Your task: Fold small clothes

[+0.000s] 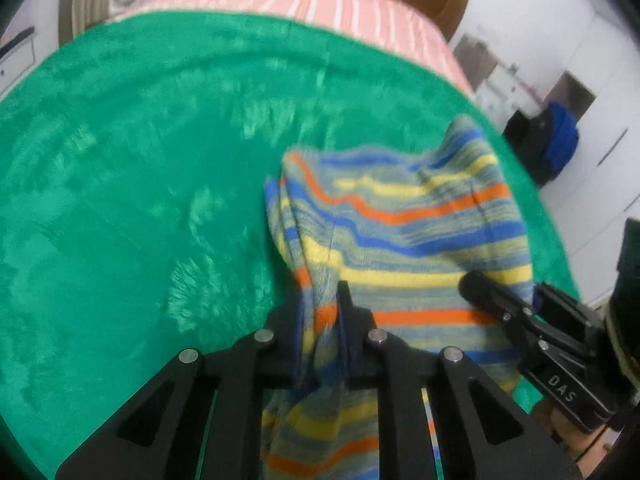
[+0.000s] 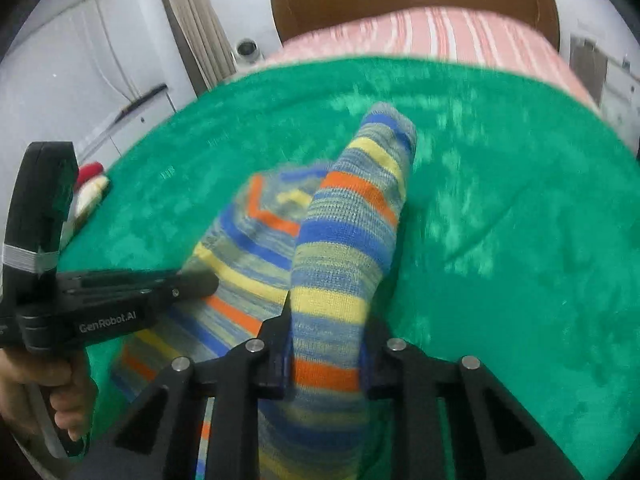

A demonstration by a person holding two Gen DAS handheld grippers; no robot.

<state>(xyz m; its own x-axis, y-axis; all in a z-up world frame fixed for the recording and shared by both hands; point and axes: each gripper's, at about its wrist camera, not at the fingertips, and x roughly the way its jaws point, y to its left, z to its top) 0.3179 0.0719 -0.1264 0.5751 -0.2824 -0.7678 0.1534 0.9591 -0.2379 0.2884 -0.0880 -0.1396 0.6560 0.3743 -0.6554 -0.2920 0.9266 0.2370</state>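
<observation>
both tongs are clamped on the striped garment (image 1: 400, 232): left tongs (image 1: 320, 320) at its near left edge, right tongs (image 2: 326, 344) on a raised part. it sags over the green blanket (image 1: 140, 160); folding looks barely begun.

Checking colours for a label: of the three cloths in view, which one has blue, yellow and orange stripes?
The knitted garment gripped by both grippers, left gripper and right gripper. The blanket beneath is plain green; the bedsheet behind is pink-and-white striped.
</observation>
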